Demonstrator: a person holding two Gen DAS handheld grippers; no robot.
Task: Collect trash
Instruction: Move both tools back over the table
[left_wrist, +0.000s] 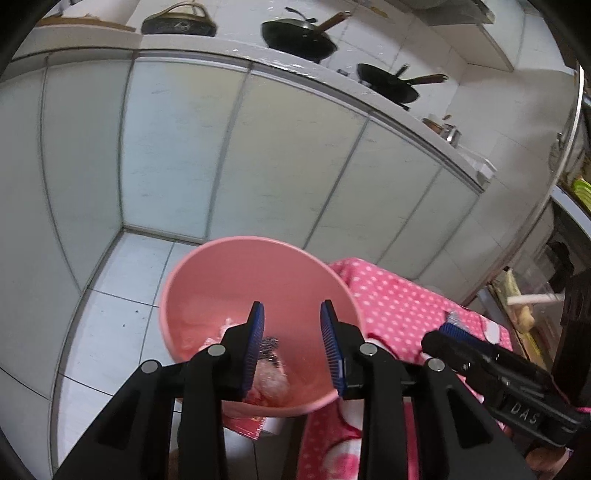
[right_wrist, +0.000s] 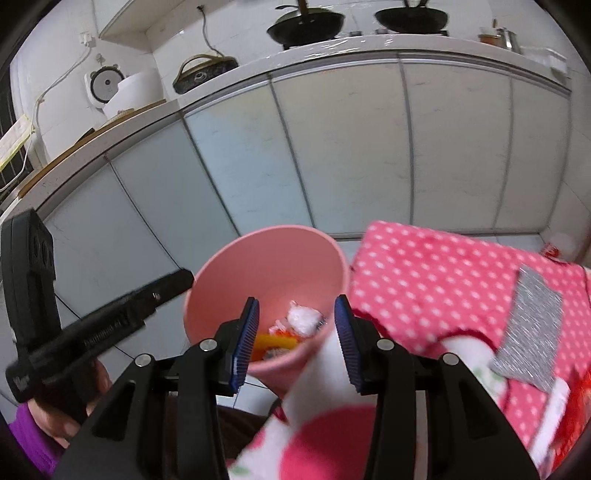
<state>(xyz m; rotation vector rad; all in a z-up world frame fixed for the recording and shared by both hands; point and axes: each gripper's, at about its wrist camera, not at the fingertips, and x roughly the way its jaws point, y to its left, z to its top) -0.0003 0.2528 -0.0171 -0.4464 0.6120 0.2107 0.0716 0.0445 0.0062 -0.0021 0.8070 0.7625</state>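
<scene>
Both the left gripper and right gripper hang part-open and empty over the round pink plastic bin, where light, soft crumpled wrappers lie, best pinched by a loose fold.

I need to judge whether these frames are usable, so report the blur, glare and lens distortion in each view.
Left wrist view: strong fisheye bend in the cabinet doors, dark corners, soft blur on the pink bin rim, glare along the countertop.
Right wrist view: same curved distortion, the left gripper smeared by motion, the polka-dot cloth and silver strip slightly blurred.
</scene>
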